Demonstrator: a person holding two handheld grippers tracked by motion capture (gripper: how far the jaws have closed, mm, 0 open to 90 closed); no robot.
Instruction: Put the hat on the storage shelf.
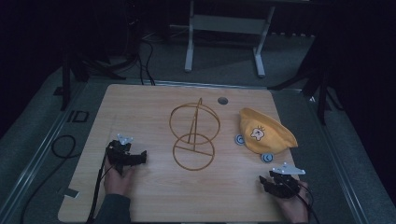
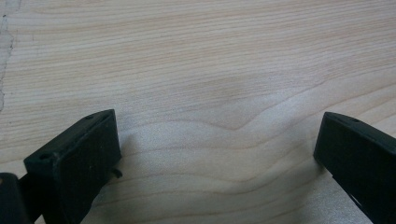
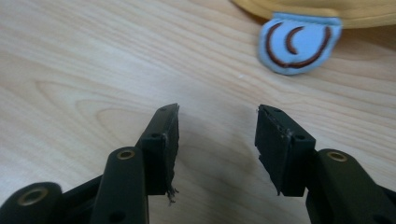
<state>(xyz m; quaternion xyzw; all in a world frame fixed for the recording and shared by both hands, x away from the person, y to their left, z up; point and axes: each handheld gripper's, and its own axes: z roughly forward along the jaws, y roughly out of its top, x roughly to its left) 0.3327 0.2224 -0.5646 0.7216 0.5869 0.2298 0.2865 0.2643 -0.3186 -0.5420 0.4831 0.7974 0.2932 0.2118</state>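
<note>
Soft yellow fabric hat (image 1: 266, 133) with round blue ear flaps lies right of the golden wire ring stand (image 1: 194, 136). Right gripper (image 3: 217, 123) gapes empty just below it; left gripper (image 2: 217, 140) released over pale woodgrain table (image 1: 154, 196).

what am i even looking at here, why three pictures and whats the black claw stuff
A person sits at a wooden table and holds a hand tool with two black jaws in each hand. The wide picture is taken from above the table. There the left gripper shows at the left and the right gripper at the lower right. The other two pictures come from small cameras riding on those tools, looking along their jaws.

On the table stand a gold wire stand and a yellow hat with pale blue round tabs; one blue tab lies just ahead of the right gripper. Both pairs of jaws are open with bare wood between them, so nothing is held.
</note>
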